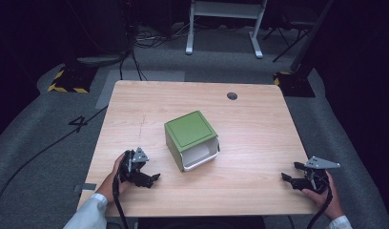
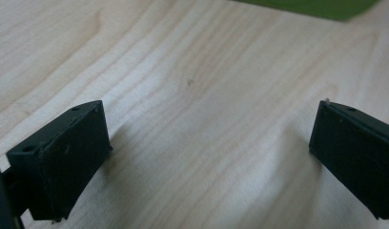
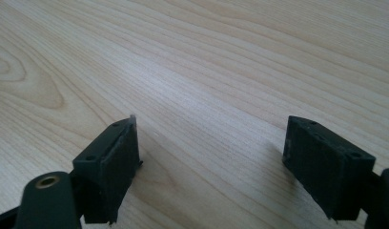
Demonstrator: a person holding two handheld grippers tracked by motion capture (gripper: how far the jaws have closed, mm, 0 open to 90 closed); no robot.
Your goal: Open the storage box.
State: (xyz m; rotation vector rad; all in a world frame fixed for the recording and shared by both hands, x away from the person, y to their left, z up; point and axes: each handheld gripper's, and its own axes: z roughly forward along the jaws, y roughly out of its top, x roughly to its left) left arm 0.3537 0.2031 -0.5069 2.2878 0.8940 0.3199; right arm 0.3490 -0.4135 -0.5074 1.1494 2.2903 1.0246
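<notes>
Green on top and down its visible side, a boxy plastic container (image 1: 191, 139) sits near the middle of the pale wooden table (image 1: 250, 143), turned at an angle to the table's edges. Its top is a flat, matte square panel with a thin dark line running just inside the border. The face turned toward the person's right is open, and inside it sits a white drawer-like tray with a rounded rim, its front edge standing a little out of the green shell. The side facing the person's left is plain green and closed.

Both tools rest low over the wood near the person's edge of the table, well apart from the container. The left gripper (image 1: 149, 178) lies to the left of the box, pointing roughly to the right, and its jaws stand wide with only bare grain between them; in the left gripper view a blurred strip of the green shell (image 2: 307, 7) shows at the top edge. The right gripper (image 1: 289, 172) lies far off near the table's right corner, pointing left, its jaws likewise spread wide over empty wood. A small dark round hole (image 1: 232, 96) marks the far side of the tabletop.
</notes>
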